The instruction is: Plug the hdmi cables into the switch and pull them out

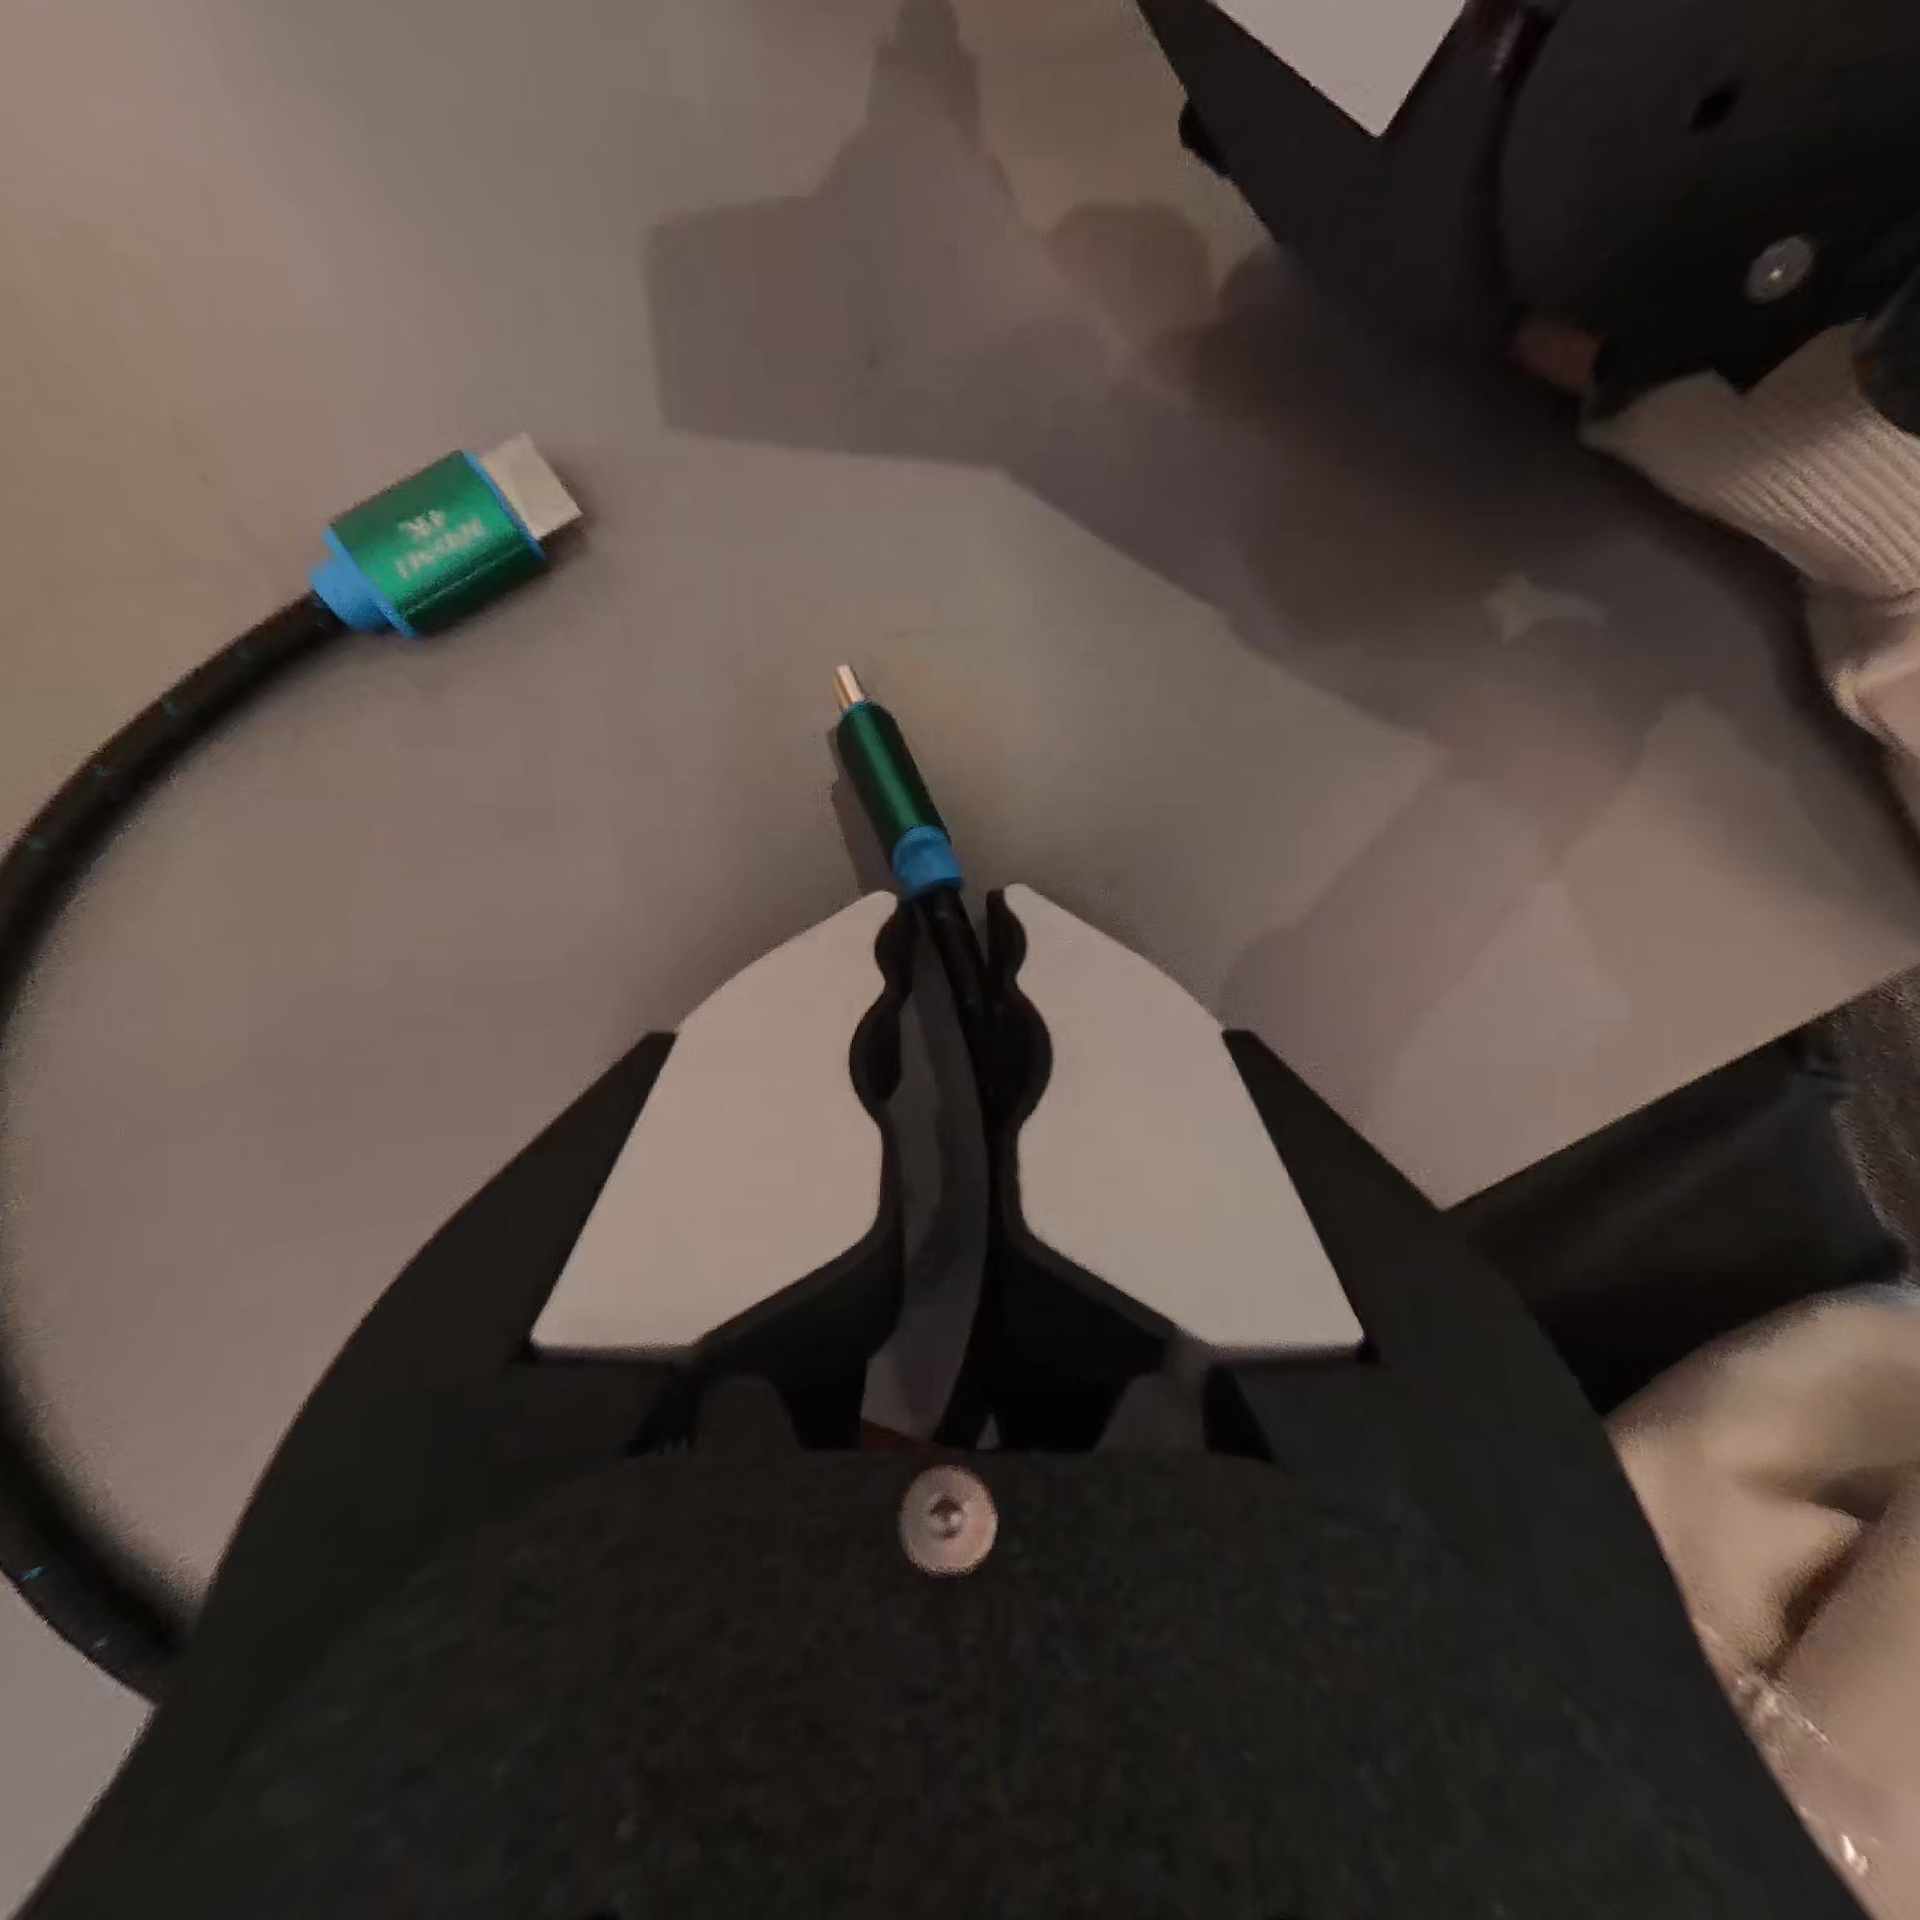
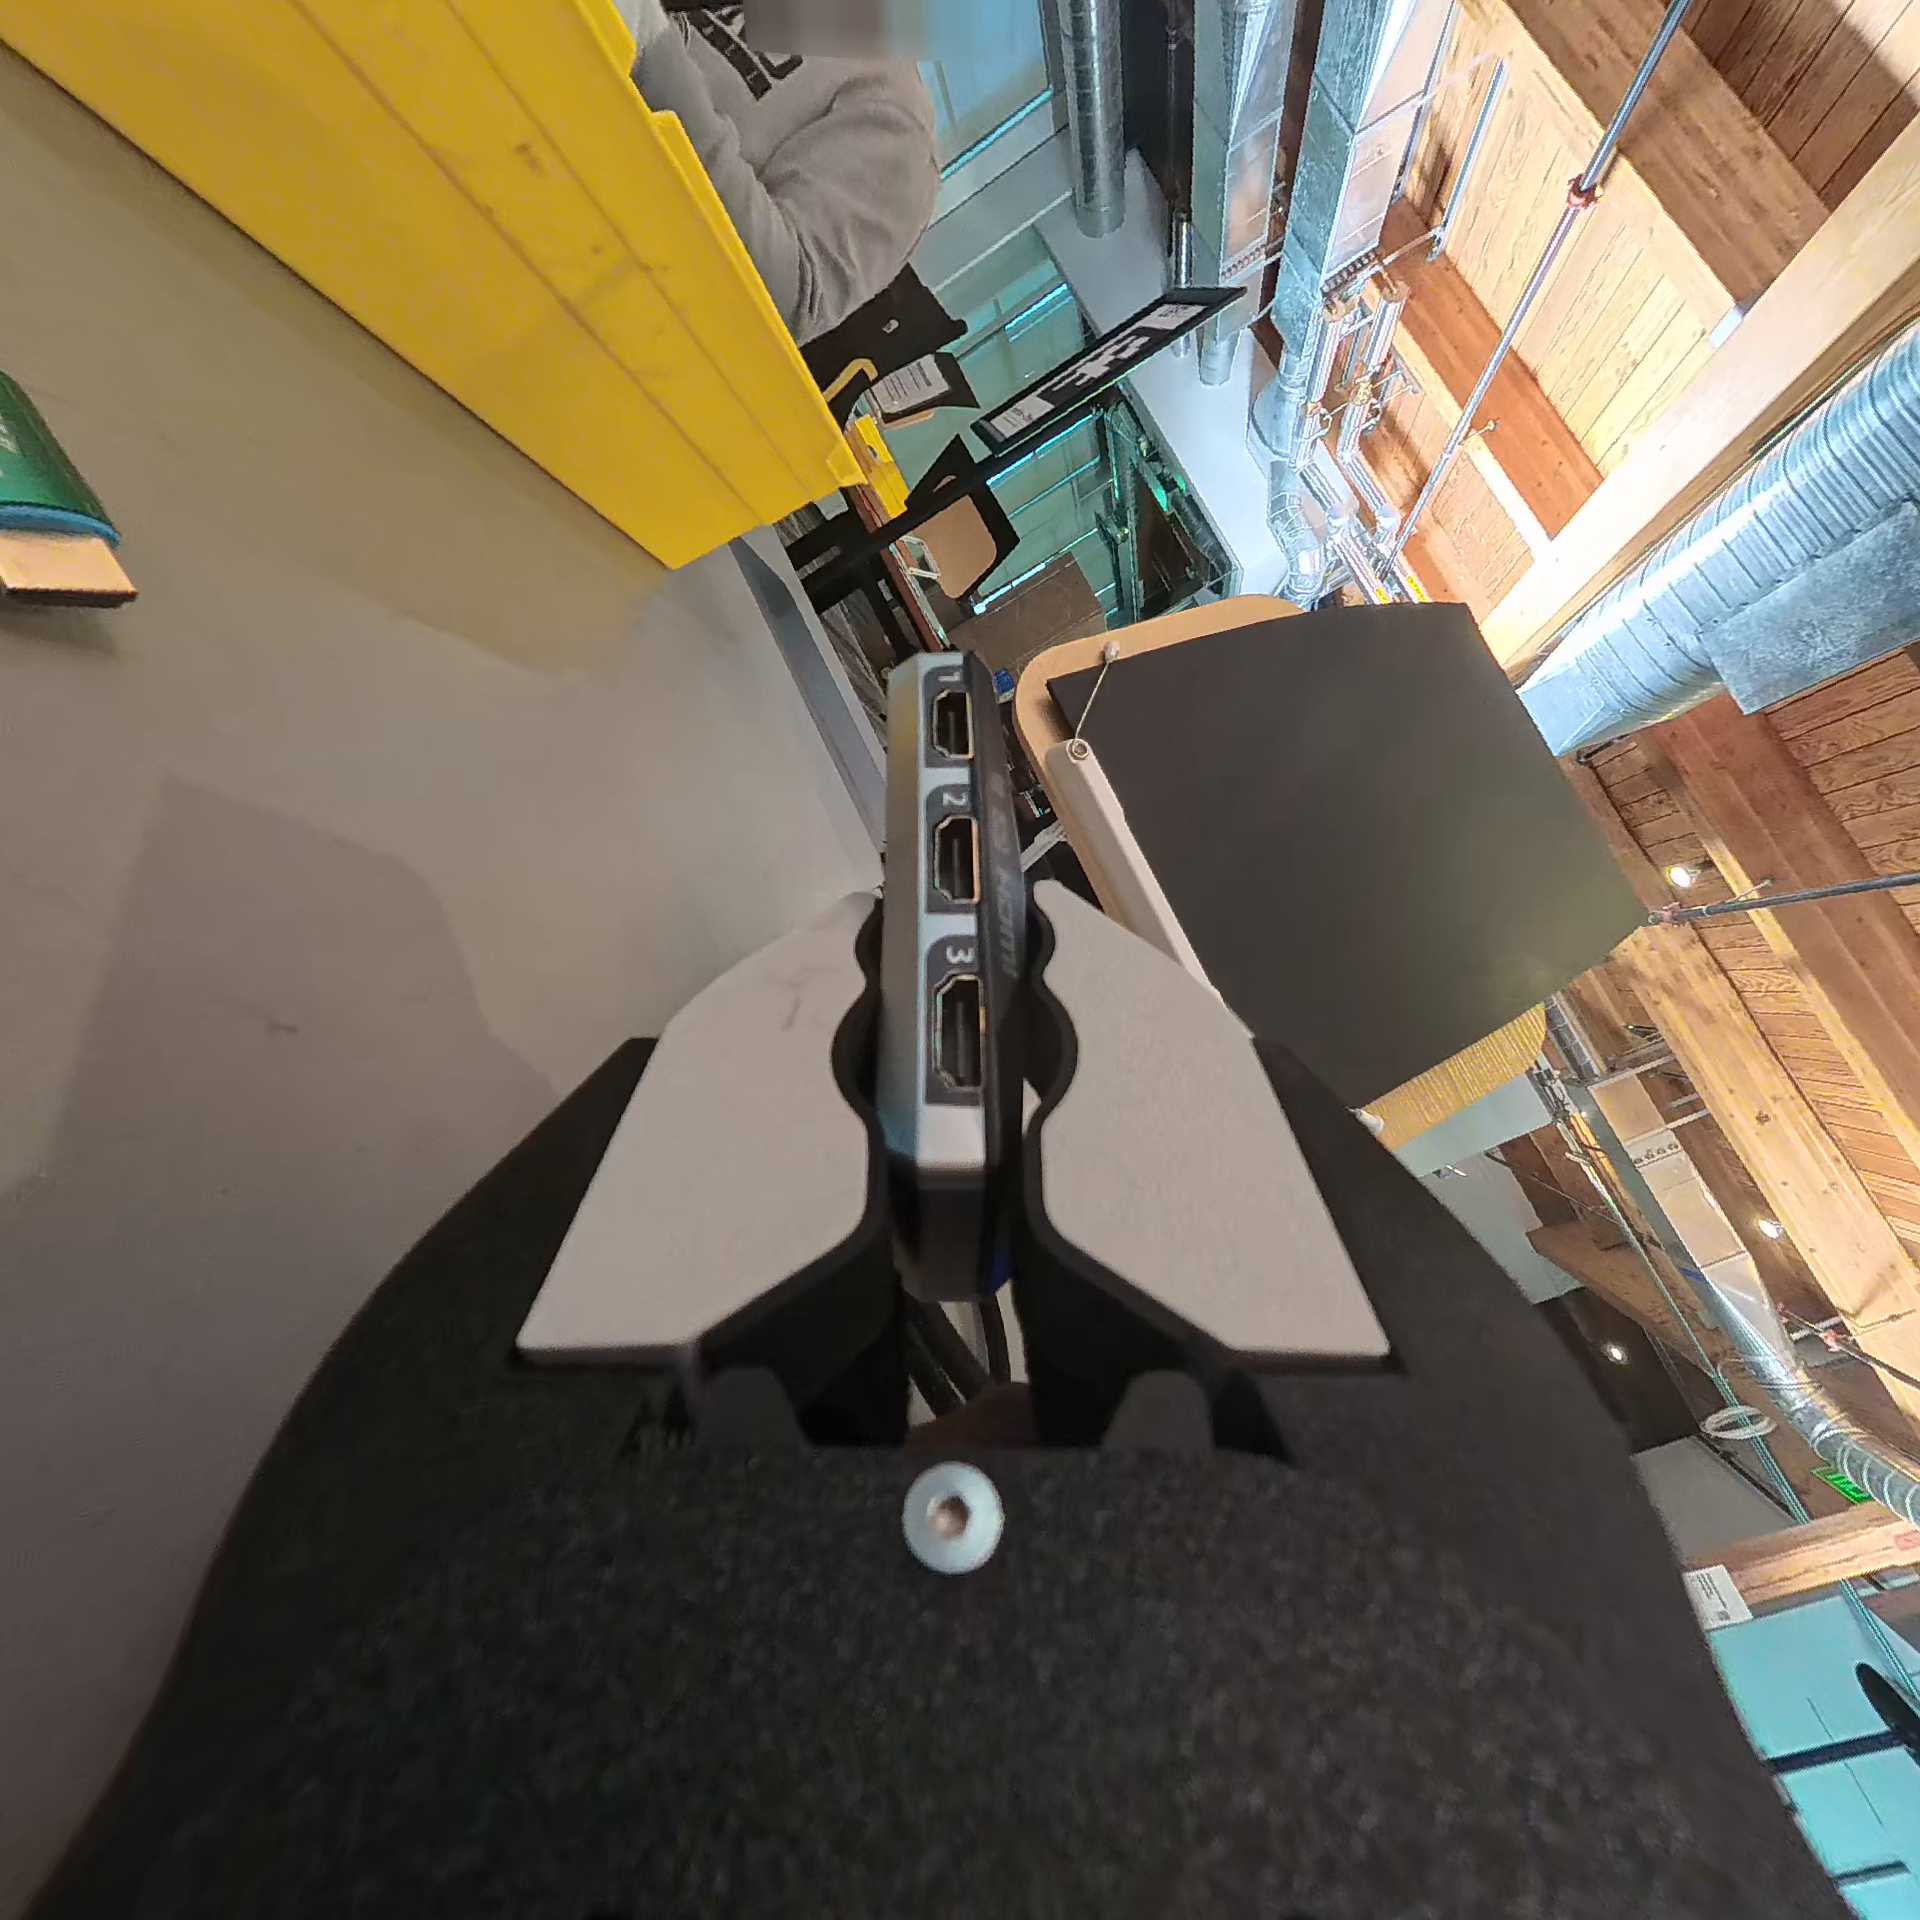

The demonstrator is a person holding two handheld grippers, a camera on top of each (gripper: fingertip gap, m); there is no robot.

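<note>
Pinching one cable (image 1: 940,997) just behind its plug (image 1: 894,769) in my left hand-held gripper (image 1: 951,909), I aim it forward while my right hand-held gripper (image 2: 951,935) clamps the switch (image 2: 940,935), ports facing up, off the worktop (image 1: 364,260), spare plug (image 1: 452,540) lying aside

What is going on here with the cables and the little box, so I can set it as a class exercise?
A person works two hand-held grippers. The left gripper is shut on the black cord of a green-shelled HDMI plug, which points forward above the grey table. The right gripper clamps a slim silver-and-black HDMI switch edge-on; its three visible ports are empty. A second green HDMI plug lies loose on the table. Nothing is plugged in at this moment.
</note>
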